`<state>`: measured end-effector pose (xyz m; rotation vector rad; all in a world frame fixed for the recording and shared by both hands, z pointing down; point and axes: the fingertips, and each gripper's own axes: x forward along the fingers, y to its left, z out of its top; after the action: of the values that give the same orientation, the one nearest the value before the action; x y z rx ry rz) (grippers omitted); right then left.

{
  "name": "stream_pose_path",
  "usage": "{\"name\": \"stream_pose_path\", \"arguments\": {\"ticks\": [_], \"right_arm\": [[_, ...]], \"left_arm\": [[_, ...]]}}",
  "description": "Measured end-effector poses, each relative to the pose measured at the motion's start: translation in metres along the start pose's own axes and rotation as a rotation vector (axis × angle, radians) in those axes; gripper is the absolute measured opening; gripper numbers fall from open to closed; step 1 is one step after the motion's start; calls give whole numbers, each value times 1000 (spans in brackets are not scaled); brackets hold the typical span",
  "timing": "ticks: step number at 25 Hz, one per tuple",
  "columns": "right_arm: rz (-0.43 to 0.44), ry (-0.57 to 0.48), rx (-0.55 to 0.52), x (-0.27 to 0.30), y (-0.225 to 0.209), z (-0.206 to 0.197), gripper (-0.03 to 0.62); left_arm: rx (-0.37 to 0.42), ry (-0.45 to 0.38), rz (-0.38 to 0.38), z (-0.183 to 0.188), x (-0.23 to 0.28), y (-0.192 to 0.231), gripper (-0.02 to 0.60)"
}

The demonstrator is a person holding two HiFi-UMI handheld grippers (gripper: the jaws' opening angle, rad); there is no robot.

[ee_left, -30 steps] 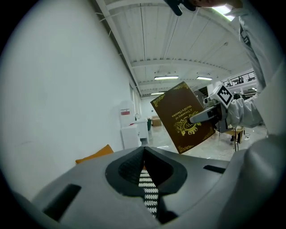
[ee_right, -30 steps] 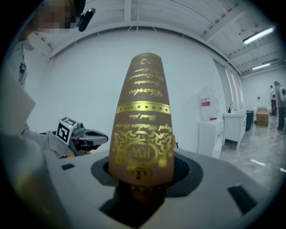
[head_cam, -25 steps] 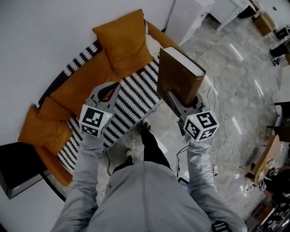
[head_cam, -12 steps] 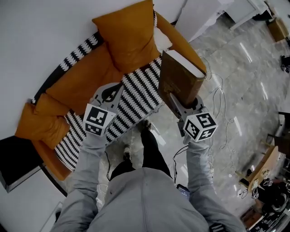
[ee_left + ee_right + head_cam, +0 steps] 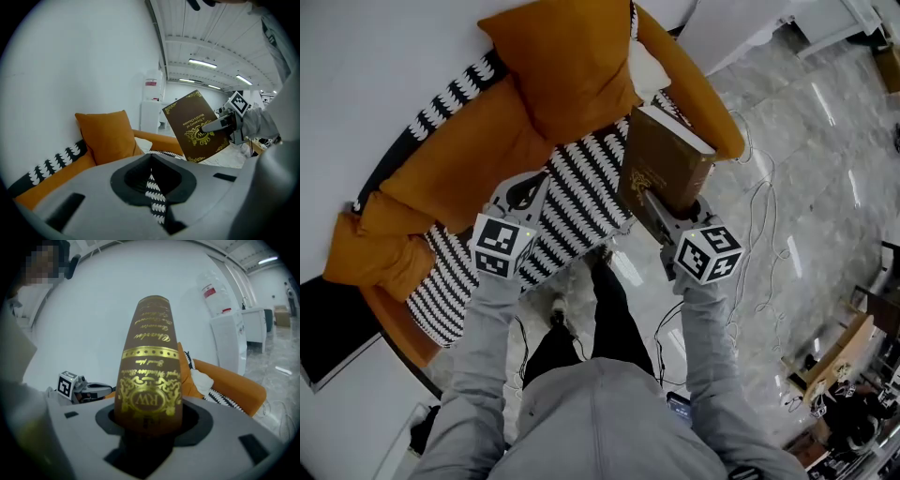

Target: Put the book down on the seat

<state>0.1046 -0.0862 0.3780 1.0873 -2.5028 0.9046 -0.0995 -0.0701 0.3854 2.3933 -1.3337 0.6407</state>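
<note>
Clamping the book (image 5: 664, 161) upright, right gripper (image 5: 660, 206) hangs over the seat (image 5: 581, 195), centre frame (left gripper (image 5: 521, 191) jaws together, empty).

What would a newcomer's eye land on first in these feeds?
First, the thick brown hardcover book with gold lettering, held upright in the right tongs, not yet on the seat. Beneath it spreads the black-and-white patterned seat cover of the orange sofa, with a big orange cushion at the back. The left tongs hover shut and empty over the seat.
</note>
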Motion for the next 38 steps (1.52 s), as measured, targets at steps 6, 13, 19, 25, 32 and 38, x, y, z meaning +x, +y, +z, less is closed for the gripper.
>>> {"name": "stream_pose_path", "arguments": {"ticks": [6,13,19,25,32,38], "right_arm": [[37,24,73,43,-29,-30,242],[55,83,102,93,-56,-68,242],[58,145,178,124,-84,-126,242],[45,162,341,147,-108,-164,242],[12,175,509,179,-129,-195,242],[2,109,650,194,-126,-191,242]], "left_arm": [[-41,7,20,-30,28,13,26],[-77,28,25,-66,66,21,25],[-110,52,28,-110,91,17,25],[-124,93,32,-136,97,10,26],[-140,119,22,-146,100,16,26],[-144,126,21,-140,80,20,25]]}}
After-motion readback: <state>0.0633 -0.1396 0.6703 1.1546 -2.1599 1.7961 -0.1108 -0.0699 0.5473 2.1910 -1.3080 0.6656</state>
